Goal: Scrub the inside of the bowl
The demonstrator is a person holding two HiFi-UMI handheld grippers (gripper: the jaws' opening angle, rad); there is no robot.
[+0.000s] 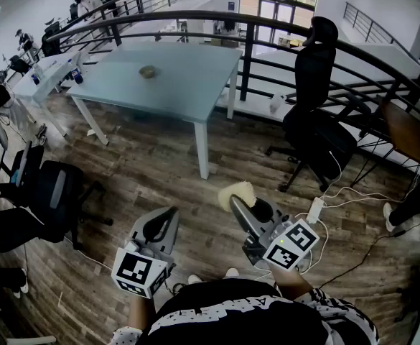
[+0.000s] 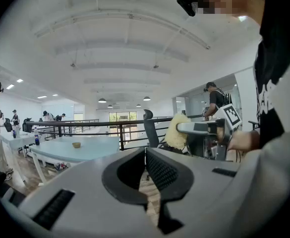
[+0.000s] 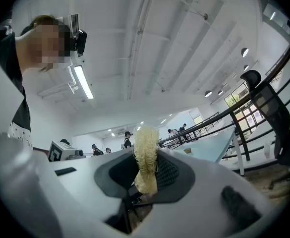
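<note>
A small tan bowl (image 1: 148, 71) sits on the pale blue table (image 1: 188, 92) far ahead of me, and shows small in the left gripper view (image 2: 76, 145) and the right gripper view (image 3: 187, 150). My right gripper (image 1: 235, 203) is shut on a yellow fibrous scrubber (image 1: 238, 192), which stands upright between its jaws (image 3: 145, 157). My left gripper (image 1: 169, 212) is shut with nothing in it, its jaws meeting edge to edge (image 2: 145, 150). Both are held at waist height over the wooden floor, well short of the table. The scrubber (image 2: 176, 132) also shows from the left gripper's side.
A black railing (image 1: 267, 31) curves behind the table. A black office chair (image 1: 316, 117) stands to the right, another chair (image 1: 55, 192) at the left. A white power strip (image 1: 315, 209) and cables lie on the floor at the right. People work at desks in the far left.
</note>
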